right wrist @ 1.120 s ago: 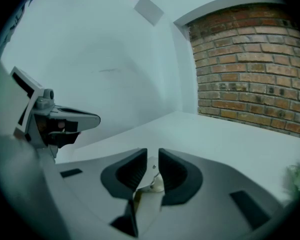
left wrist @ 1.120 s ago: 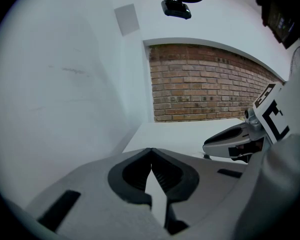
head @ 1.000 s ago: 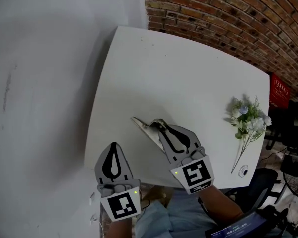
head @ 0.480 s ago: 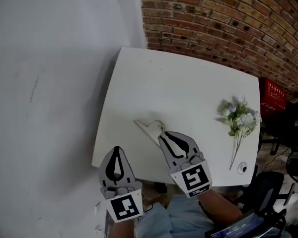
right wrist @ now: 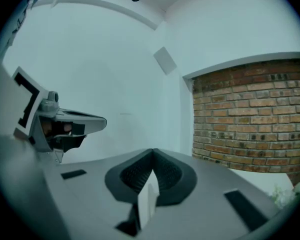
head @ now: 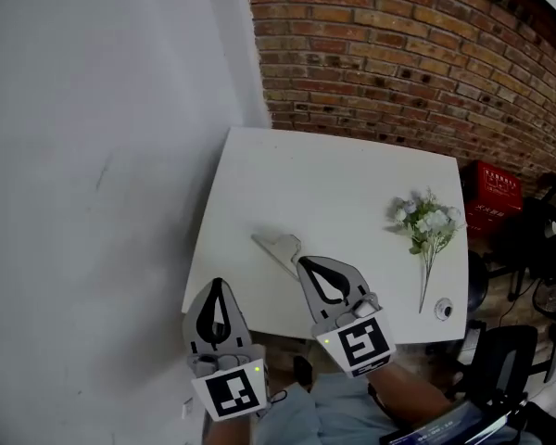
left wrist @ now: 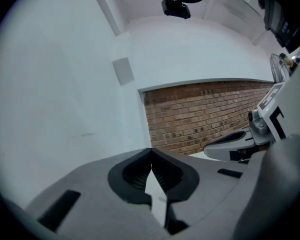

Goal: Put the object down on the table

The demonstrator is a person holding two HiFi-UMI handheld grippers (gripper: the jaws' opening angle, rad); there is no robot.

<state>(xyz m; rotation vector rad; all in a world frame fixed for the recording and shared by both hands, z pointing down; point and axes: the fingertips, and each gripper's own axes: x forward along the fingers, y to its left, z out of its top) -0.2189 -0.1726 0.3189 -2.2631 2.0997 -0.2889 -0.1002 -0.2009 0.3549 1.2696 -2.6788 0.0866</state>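
Since the earlier frames, the head view has been drawn back, so that more of the brick wall is taken in and the white table is seen smaller, while both grippers have been kept at its near edge. The pale flat object is found over the near left part of the table, its right end met by the tips of the right gripper. In the right gripper view the jaws are seen pressed together at the tips, with a thin white edge pinched between the pads. Whether the object's far end is resting on the tabletop cannot be told. The left gripper is held by the table's near left corner, its jaws closed tip to tip with nothing gripped. A bunch of flowers is laid well apart, towards the right edge.
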